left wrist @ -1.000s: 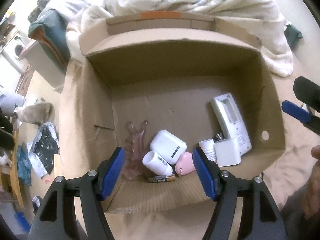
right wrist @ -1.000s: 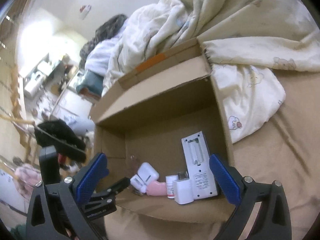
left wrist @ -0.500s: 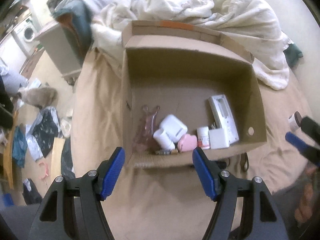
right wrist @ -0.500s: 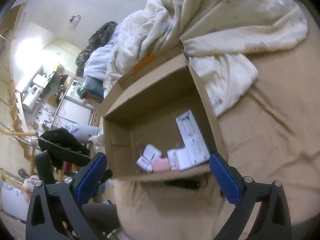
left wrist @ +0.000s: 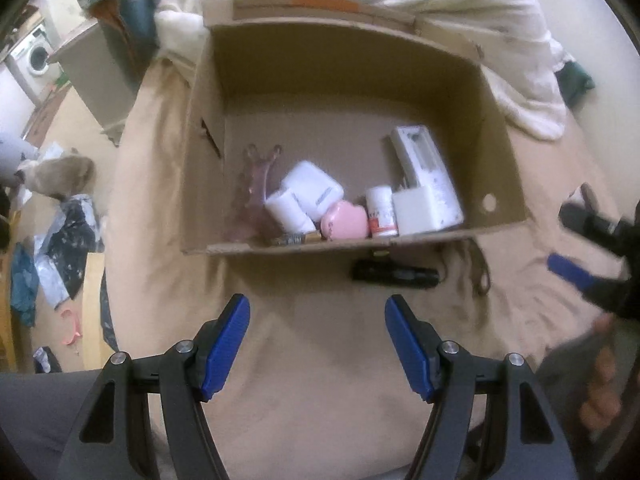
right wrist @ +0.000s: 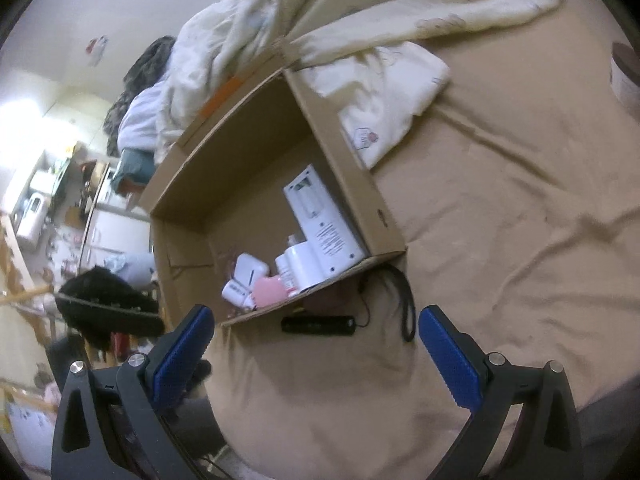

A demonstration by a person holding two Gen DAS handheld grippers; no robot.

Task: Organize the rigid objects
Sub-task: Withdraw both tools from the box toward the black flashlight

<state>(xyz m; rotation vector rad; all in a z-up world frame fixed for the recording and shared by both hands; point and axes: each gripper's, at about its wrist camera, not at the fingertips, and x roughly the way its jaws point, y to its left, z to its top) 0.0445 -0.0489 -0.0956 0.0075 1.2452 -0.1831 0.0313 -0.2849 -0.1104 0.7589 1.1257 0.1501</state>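
Left wrist view: left tool (left wrist: 318, 340) spread, nothing btwn its blue pads, hanging over bare tan bed sheet (left wrist: 320, 312) near side of the cardboard box (left wrist: 500, 148). Box sits open on the bed; its near wall cuts off the lower edges of the stuff inside: pink translucent piece (left wrist: 252, 196) at left, white case (left wrist: 314, 190), white cylinder (left wrist: 289, 212), pink case (left wrist: 346, 220), small white bottle (left wrist: 382, 212), white cube adapter (left wrist: 414, 210), long white device (left wrist: 424, 168) at right. Batteries (left wrist: 298, 239) barely show, blurred. Black flashlight (left wrist: 394, 274) lies on sheet just outside near wall, smeared. Right tool (left wrist: 588, 256) at right edge, mostly cut off, blurred.

Right wrist view: right tool (right wrist: 316, 352) spread, empty, flashlight (right wrist: 318, 325) just beyond the pads, its strap (right wrist: 404, 300) looping right. Box (right wrist: 352, 184) tilted in frame. Jar (right wrist: 624, 76) far right, cut off by edge.
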